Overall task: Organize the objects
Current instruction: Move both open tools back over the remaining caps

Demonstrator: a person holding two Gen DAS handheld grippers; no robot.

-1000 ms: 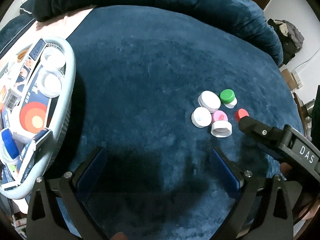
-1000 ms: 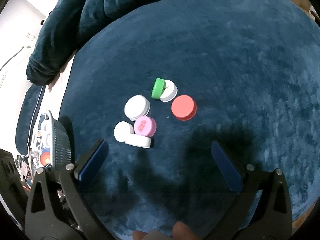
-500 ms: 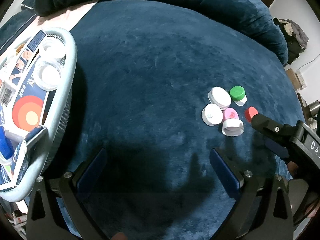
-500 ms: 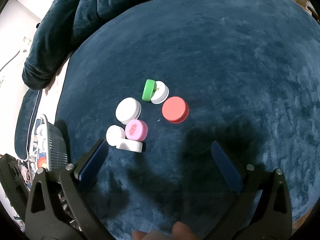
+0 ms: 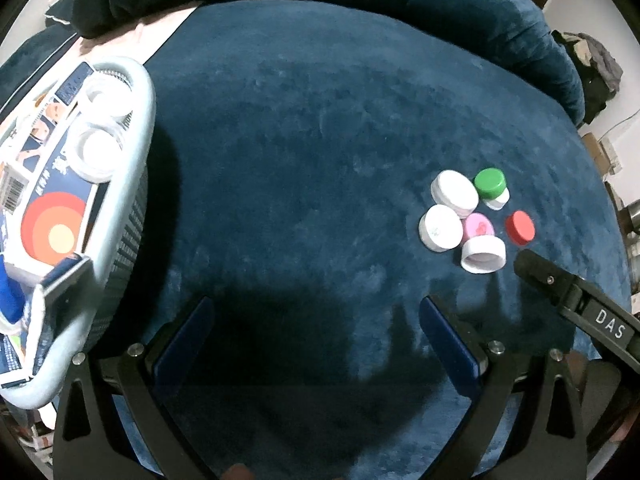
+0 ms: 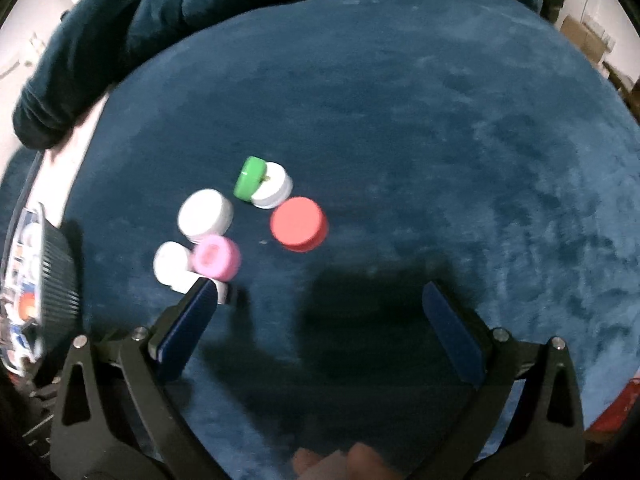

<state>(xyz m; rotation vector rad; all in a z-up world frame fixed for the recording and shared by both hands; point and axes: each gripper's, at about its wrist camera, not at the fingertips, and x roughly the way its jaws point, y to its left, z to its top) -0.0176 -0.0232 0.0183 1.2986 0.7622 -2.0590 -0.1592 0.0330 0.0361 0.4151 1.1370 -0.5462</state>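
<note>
Your right gripper (image 6: 316, 320) has closed in on the caps since a second ago: the cluster fills more of its view, and its left finger (image 6: 188, 320) now overlaps the near white cap (image 6: 222, 292), while in the left wrist view its tip has pulled back off the red cap (image 5: 520, 227) and sits just beside it. Both grippers are spread wide with nothing between the fingers. You look to be on the approach to a first pick, with the caps lying loose on the blue blanket (image 5: 300, 140) and the basket (image 5: 136, 128) well apart from them, on the far side of the left gripper (image 5: 316, 340). For the next move, centre one cap between the right fingers; the red cap stands clear of the rest and looks the easiest, whereas the pink cap (image 6: 216, 258) touches two white ones and the green cap (image 6: 250, 176) leans on edge against another white cap, so pinching there may drag neighbours. Only the left view shows you the basket's contents, boxes and white lids, and the right gripper from outside. Only the right view shows the green cap tilted on its side and how near the finger is to the cluster, though it is motion-blurred.
</note>
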